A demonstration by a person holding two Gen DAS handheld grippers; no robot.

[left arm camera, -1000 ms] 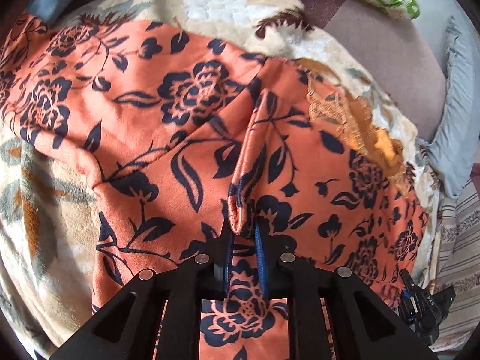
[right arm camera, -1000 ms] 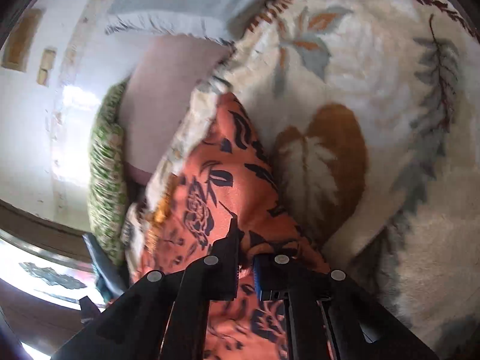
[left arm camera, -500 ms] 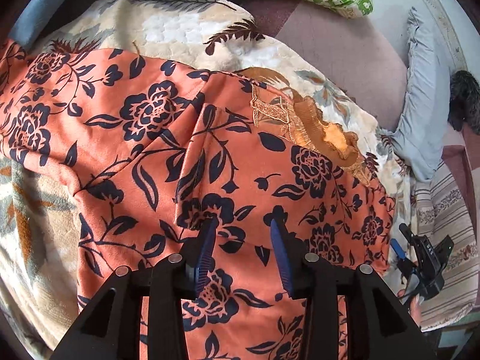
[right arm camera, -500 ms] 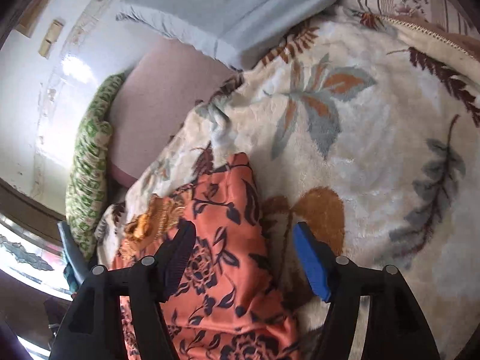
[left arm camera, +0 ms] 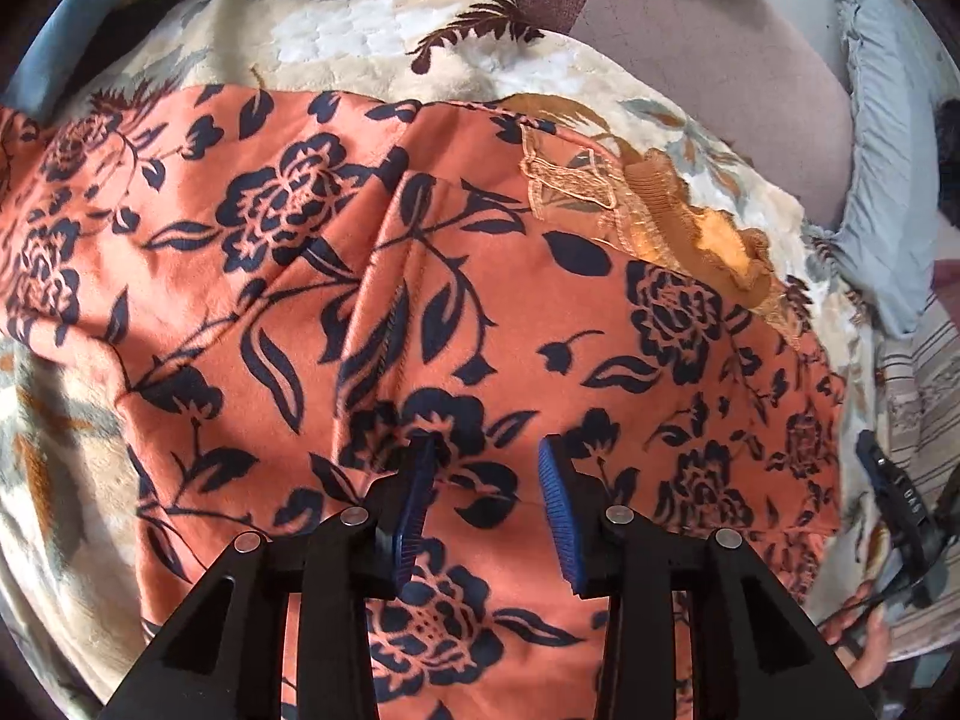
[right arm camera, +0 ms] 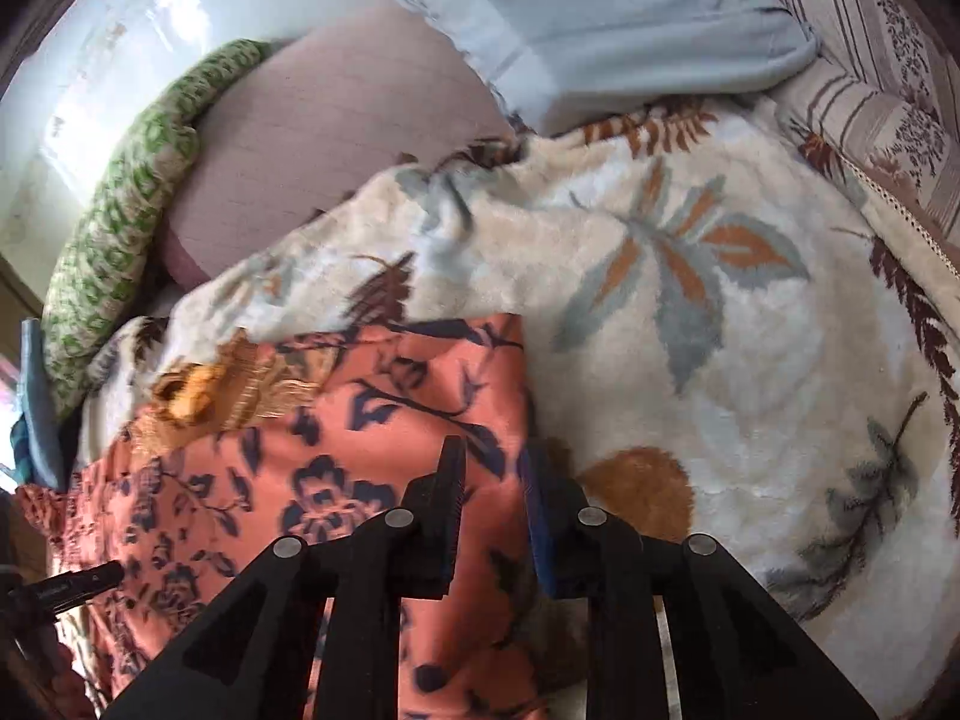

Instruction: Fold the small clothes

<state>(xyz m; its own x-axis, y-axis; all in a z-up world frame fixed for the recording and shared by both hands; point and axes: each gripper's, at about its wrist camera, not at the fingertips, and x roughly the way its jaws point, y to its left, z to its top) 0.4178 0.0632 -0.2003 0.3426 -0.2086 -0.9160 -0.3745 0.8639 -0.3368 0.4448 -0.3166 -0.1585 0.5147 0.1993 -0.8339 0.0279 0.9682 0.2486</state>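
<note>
Orange floral garment (left arm camera: pixel 372 276) lies spread on a leaf-print blanket (right arm camera: pixel 750 324), one panel folded over toward 12 o'clock — more folds remain, by my judgement. Your left gripper (left arm camera: pixel 486 480) hangs open above it; your right gripper (right arm camera: pixel 492 480) is closing around its 3 o'clock edge.

Hardly any lettering can be read. In the left wrist view a black device (left arm camera: pixel 900 504) at the right edge bears a few small pale characters, too small and tilted to make out. Nothing else in either view carries text, labels, brands, numbers or signs.
</note>
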